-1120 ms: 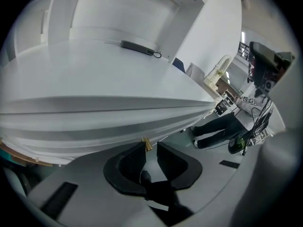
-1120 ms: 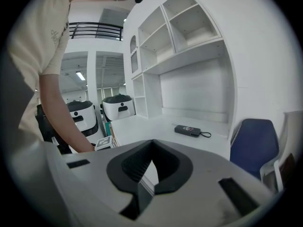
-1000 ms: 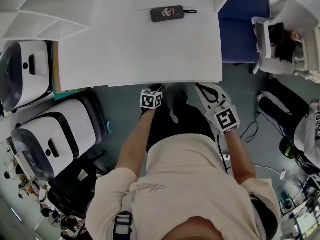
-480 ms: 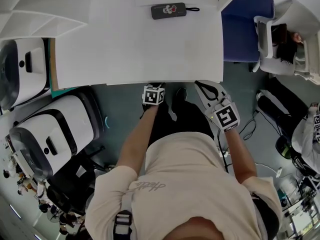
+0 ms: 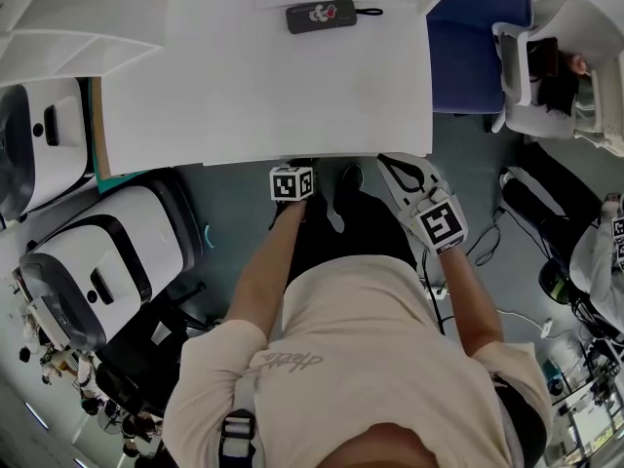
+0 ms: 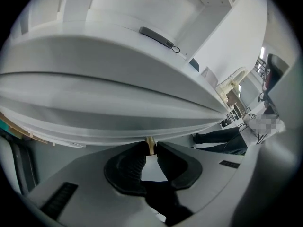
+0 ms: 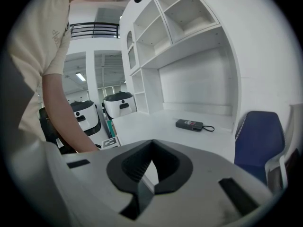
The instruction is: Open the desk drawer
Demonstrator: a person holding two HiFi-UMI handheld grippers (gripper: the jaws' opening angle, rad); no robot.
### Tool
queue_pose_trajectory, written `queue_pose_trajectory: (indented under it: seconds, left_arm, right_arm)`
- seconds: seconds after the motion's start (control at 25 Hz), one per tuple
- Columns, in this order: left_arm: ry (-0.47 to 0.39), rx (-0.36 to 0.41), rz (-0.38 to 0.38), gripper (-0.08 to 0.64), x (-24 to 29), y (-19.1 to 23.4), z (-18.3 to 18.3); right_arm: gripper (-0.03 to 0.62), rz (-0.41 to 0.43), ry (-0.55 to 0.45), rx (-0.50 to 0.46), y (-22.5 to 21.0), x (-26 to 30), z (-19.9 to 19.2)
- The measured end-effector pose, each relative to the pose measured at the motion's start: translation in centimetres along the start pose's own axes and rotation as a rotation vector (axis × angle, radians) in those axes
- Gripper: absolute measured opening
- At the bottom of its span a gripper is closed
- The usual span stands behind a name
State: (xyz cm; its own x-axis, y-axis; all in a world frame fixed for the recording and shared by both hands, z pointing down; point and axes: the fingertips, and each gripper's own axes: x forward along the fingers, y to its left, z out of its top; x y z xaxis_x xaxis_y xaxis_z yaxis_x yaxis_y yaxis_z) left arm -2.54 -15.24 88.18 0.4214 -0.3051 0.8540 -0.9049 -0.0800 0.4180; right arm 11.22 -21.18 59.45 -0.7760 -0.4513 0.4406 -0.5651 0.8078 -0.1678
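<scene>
The likeliest failure was judged to be a slip. The small tan pull (image 6: 150,142) was pinched only by the very tips of the left tongs (image 6: 150,151), so a tug given off the drawer's line (upward or sideways) could be expected to let it escape, or to bind the drawer in its runners. A lesser risk was seen in the right tongs (image 7: 151,144), which might be struck by the drawer front if they were kept in its path.

The left tongs were clenched on the pull, with only its width between the pads, and nothing else was touched by them. Directly above and beyond their tips the desk drawer (image 6: 104,123) was seen as a pale band tucked under the edge of the worktop (image 6: 118,51), and it was judged not yet drawn out. The right tongs were closed tip to tip on nothing and were held clear of the desk. Far beyond them, across the worktop, a black case (image 7: 190,125) with a cord loop was seen lying, and white shelves (image 7: 180,18) were seen further off, above it.
</scene>
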Motion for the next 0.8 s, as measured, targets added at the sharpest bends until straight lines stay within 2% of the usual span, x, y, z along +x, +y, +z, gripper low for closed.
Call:
queue_pose_trajectory:
  seconds: [0.8]
  left_arm:
    - [0.005,0.031,-0.012,0.078,-1.1,-0.9,-4.0]
  right_arm:
    - [-0.002,0.024,0.011,0.033,4.4,-0.8,-2.7]
